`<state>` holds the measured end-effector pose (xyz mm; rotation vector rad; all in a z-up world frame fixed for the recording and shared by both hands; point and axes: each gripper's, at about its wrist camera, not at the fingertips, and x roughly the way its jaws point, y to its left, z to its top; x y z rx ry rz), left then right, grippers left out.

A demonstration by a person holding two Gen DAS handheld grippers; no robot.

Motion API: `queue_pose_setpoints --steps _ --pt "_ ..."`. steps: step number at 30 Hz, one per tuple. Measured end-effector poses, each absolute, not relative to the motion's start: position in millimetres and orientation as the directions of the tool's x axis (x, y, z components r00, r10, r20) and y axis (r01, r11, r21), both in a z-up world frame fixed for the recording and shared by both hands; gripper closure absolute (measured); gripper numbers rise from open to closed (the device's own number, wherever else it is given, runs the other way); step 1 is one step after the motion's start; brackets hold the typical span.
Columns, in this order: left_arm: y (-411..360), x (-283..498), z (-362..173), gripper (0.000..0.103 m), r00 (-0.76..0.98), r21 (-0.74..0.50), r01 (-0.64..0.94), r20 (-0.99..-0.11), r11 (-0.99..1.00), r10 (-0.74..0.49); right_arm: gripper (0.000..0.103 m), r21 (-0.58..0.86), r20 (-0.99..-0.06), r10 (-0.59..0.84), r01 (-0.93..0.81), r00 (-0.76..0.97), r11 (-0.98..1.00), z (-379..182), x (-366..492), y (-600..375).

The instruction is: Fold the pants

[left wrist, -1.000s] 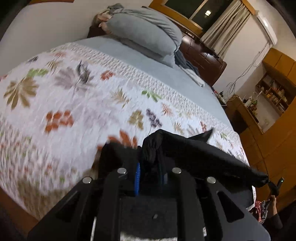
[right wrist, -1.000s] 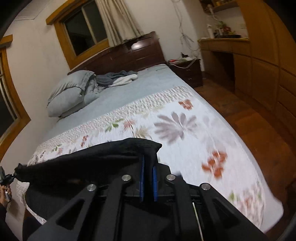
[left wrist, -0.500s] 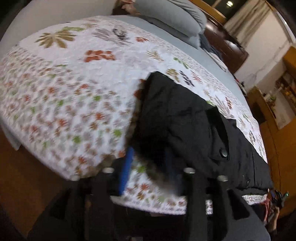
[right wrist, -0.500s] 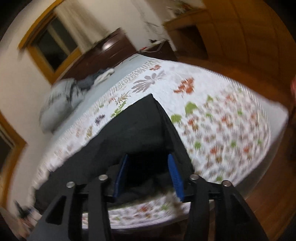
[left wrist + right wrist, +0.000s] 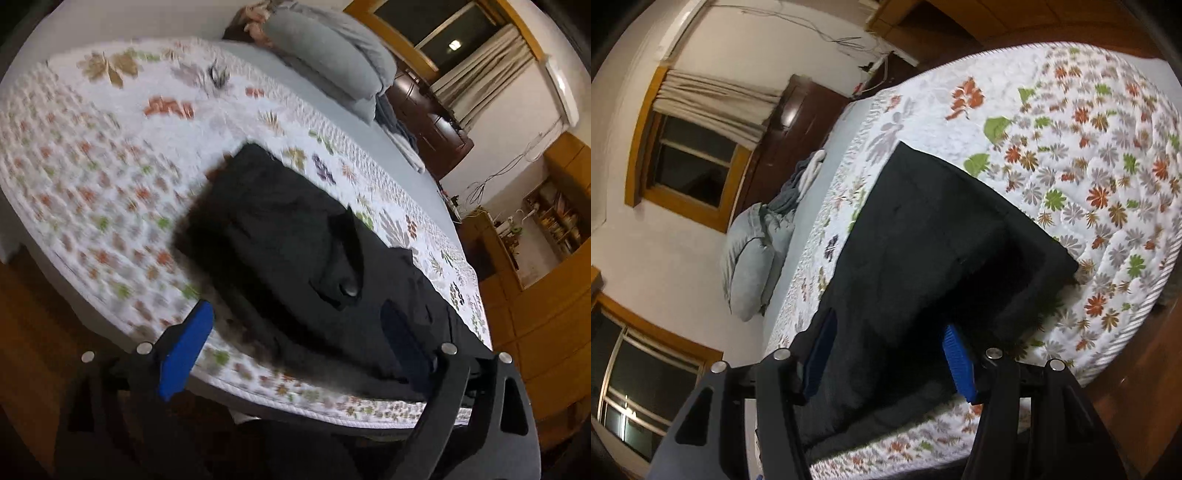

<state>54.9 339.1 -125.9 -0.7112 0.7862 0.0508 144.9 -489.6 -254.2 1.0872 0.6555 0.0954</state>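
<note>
Black pants (image 5: 295, 251) lie spread flat on the floral quilt near the bed's foot edge, with a buttoned pocket flap on top. They also show in the right wrist view (image 5: 923, 236), one straight end toward the bed's corner. My left gripper (image 5: 291, 339) is open and empty, held just off the bed's edge above the near side of the pants. My right gripper (image 5: 890, 354) is open and empty too, its blue pads either side of the pants' near edge, not touching that I can tell.
The white floral quilt (image 5: 92, 166) covers the bed's foot. Grey pillows (image 5: 332, 62) and loose clothes (image 5: 805, 173) lie near the dark headboard. Wooden floor (image 5: 1137, 369) runs beside the bed. Wooden cabinets (image 5: 546, 295) stand to the right.
Both grippers were shut on the pants and held them up. They laid the pants on the quilt, opened, and pulled back from the bed's edge.
</note>
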Motion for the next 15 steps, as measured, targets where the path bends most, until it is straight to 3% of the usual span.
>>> queue_pose_setpoints --steps 10,12,15 --pt "329 90 -150 0.015 0.717 -0.607 -0.357 -0.665 0.710 -0.208 0.044 0.836 -0.463 0.352 0.269 0.814 0.478 -255 146 -505" --pt "331 96 -150 0.050 0.716 -0.609 -0.356 -0.665 0.708 -0.213 0.044 0.841 -0.458 0.342 0.276 0.820 0.465 -255 142 -508" --pt "333 104 -151 0.080 0.695 -0.588 -0.376 -0.690 0.716 -0.202 0.043 0.853 -0.447 0.338 0.280 0.828 0.440 -257 140 -515"
